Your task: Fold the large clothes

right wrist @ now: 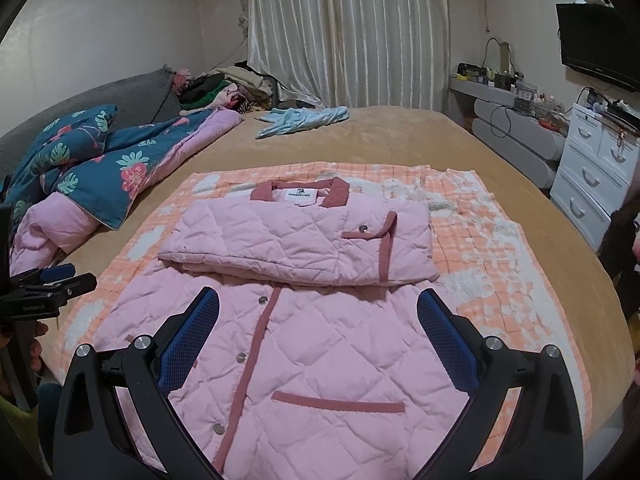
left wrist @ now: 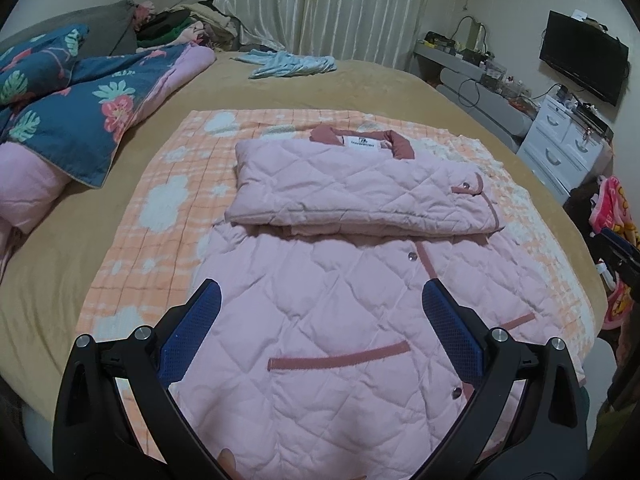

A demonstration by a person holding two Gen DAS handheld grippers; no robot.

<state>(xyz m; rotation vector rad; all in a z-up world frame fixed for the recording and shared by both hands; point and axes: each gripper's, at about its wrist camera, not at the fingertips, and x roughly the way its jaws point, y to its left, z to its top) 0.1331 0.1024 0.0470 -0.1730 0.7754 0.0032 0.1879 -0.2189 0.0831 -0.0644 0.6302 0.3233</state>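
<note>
A pink quilted jacket (left wrist: 320, 312) (right wrist: 320, 340) with dusky-rose trim lies front up on an orange checked blanket (left wrist: 160, 208) (right wrist: 500, 248). Both sleeves are folded across its chest (left wrist: 360, 188) (right wrist: 296, 244), just below the collar. My left gripper (left wrist: 320, 300) hangs open above the jacket's lower front, holding nothing. My right gripper (right wrist: 318, 312) is open too, over the button placket and the pocket (right wrist: 340, 402), with nothing between its fingers. The left gripper (right wrist: 52, 280) also shows at the far left edge of the right wrist view.
The blanket lies on a tan bed (left wrist: 280, 84) (right wrist: 400, 136). A blue floral duvet (left wrist: 80, 100) (right wrist: 100, 160) is bunched at the left, and a light blue garment (left wrist: 292, 65) (right wrist: 304, 120) lies at the far side. White drawers (left wrist: 560, 148) (right wrist: 592, 176) stand on the right.
</note>
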